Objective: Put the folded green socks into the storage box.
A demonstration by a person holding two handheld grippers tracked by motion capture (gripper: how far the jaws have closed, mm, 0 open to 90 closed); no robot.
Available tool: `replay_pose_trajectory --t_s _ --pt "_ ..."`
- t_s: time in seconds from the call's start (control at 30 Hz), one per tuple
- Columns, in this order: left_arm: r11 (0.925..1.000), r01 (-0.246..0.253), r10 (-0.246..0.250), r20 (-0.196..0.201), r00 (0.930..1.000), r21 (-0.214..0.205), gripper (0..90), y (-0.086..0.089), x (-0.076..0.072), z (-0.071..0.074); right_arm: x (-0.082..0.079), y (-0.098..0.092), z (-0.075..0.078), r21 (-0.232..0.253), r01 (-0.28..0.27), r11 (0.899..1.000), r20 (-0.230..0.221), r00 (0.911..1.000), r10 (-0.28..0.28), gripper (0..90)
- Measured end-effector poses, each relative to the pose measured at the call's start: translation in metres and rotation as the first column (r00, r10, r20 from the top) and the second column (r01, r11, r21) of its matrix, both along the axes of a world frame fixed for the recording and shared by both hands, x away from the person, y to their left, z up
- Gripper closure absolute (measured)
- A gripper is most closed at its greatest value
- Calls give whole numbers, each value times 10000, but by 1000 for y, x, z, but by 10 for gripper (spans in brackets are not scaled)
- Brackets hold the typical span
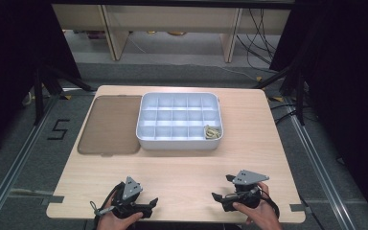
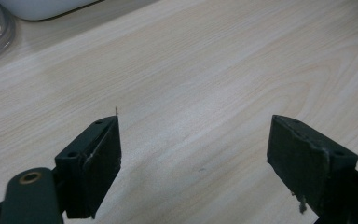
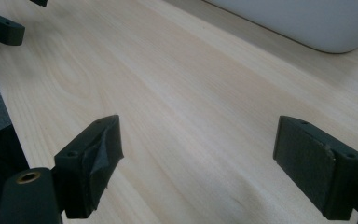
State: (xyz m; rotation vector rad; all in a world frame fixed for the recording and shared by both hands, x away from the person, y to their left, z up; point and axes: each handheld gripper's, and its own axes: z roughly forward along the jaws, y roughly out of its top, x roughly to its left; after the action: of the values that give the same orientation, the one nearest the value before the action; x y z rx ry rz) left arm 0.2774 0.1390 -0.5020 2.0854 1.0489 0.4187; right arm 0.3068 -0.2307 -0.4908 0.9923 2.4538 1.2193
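While both hands rested at the near edge of the pale wooden bench (image 1: 182, 167), the left gripper (image 1: 146, 205) stood wide open, holding nothing, its black jaws spread over bare wood in the left gripper view. The right gripper (image 1: 223, 189) was likewise spread wide and empty, near the bench's right near corner. Well apart from both, toward the far middle of the bench, sat the white plastic compartment tray (image 1: 179, 142), with a small pale bundle (image 1: 212, 132) in its near right compartment. Just left of the tray lay a brownish translucent flat lid (image 1: 111, 125).
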Motion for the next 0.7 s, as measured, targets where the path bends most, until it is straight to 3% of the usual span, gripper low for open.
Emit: replay_pose_trajectory --t_s 0.03,0.07,0.23,0.57,0.7 --pt "10000 34 -34 -16 10000 6 172 0 0 0 -3 1 0 78 156 9998 -150 9998 -155 161" --pt "10000 25 -25 -34 10000 1 172 0 0 0 -2 0 -2 34 49 10000 113 9999 -49 161" --pt "9997 129 -127 -70 9999 184 171 1 0 1 -5 1 -5 -7 -25 10000 150 9999 25 161" --pt "9999 -44 42 -108 9999 -149 168 -1 0 -2 -7 1 -7 -65 -53 10000 65 10000 53 161" --pt "9999 -89 88 -67 9999 -87 167 -2 0 -2 -6 0 -7 -109 -32 9999 113 9999 34 161"
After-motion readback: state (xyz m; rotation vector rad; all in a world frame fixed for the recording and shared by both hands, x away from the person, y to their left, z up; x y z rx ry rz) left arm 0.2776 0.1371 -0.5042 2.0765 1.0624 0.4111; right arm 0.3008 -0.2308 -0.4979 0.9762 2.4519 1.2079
